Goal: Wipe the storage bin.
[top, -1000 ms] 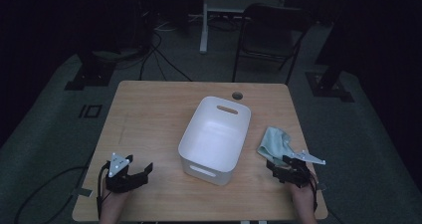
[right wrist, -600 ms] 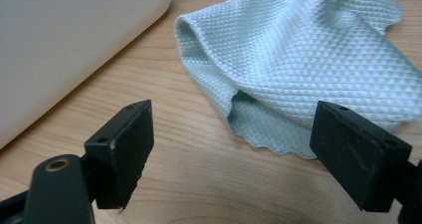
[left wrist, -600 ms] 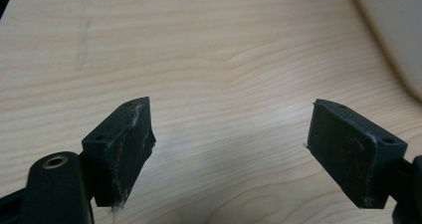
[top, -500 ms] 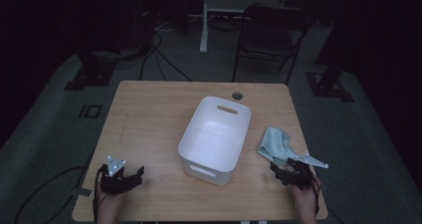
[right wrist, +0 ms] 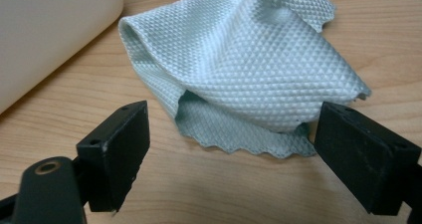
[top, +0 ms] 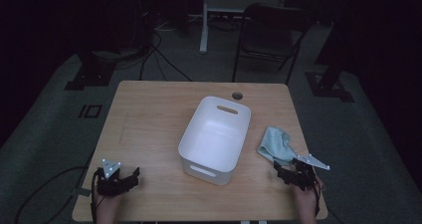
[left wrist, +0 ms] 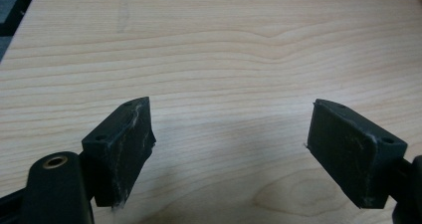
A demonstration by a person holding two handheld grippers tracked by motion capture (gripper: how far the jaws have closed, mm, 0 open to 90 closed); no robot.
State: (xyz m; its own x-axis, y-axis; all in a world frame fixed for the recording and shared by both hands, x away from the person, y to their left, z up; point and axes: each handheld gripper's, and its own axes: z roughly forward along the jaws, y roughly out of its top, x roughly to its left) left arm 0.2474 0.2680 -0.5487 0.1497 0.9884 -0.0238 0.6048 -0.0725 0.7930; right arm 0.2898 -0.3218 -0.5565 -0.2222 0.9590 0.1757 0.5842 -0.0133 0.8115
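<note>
The pale blue cloth (right wrist: 249, 69) lies crumpled on the wooden table (top: 149, 119), folded over itself so that an upper layer with a waffle weave drapes across a lower one whose scalloped hem shows along the near edge. In the right gripper view it sits just ahead of the two black jaws and between their lines: the hem reaches roughly level with the jaw tips, the right-hand corner of the cloth comes close to the inner face of the right jaw, and a strip of bare wood separates its left fold from the left jaw. Neither pad presses on the fabric. The right gripper (right wrist: 231, 129) has its jaws spread wide, and they have just been opening further, with only the cloth's near edge at their mouth and nothing clamped.

From the high view the cloth (top: 276, 144) rests near the table's right edge, just beside the right wall of the white bin (top: 215, 134), which stands in the middle of the table with its handle slots at the far and near ends. The right gripper (top: 293, 171) sits at the cloth's near side, held by a hand at the table's front edge.

Well apart, at the front left corner, the left gripper (top: 124, 178) hangs low over bare wood; in its own view its jaws (left wrist: 229, 129) stand apart with nothing between them
</note>
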